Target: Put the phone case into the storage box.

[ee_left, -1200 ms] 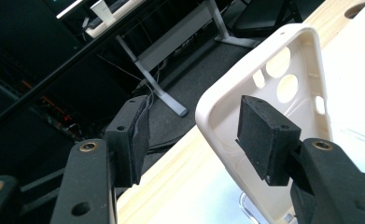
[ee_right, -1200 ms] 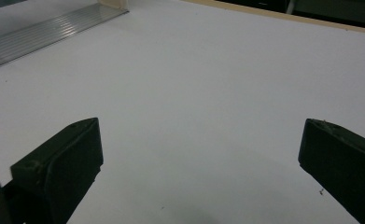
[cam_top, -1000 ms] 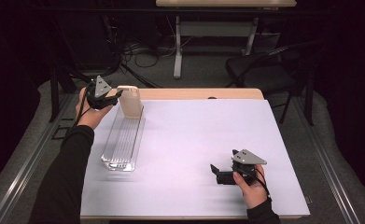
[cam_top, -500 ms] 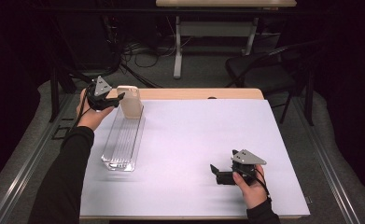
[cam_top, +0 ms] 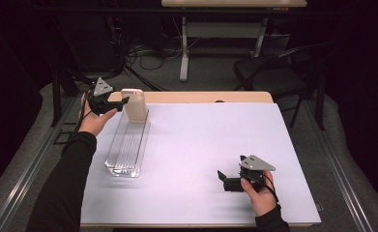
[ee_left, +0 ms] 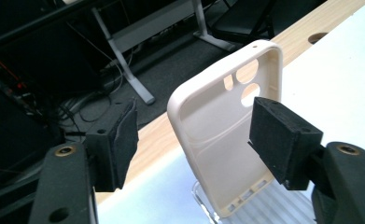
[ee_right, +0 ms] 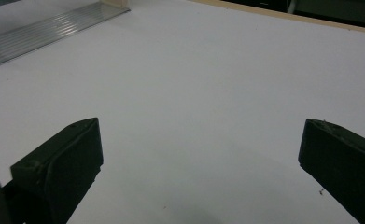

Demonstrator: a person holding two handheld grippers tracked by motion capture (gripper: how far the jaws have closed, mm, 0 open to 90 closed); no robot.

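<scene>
A cream phone case stands upright at the far end of a clear ribbed rack on the left of the table. In the left gripper view the case shows its hollow inside and camera holes, with its foot in the rack. My left gripper is level with the case. Its jaws have just been opening and stand either side of the case without pressing it. My right gripper rests near the front right, open over bare tabletop with nothing between its jaws.
The white table top has a wooden far edge with a cable hole. Behind the table stand a dark chair and a desk leg with cables on the floor. The rack's near end lies far from the right gripper.
The left gripper's jaws stand a little wider around the case than before. Both hands have kept their places.
</scene>
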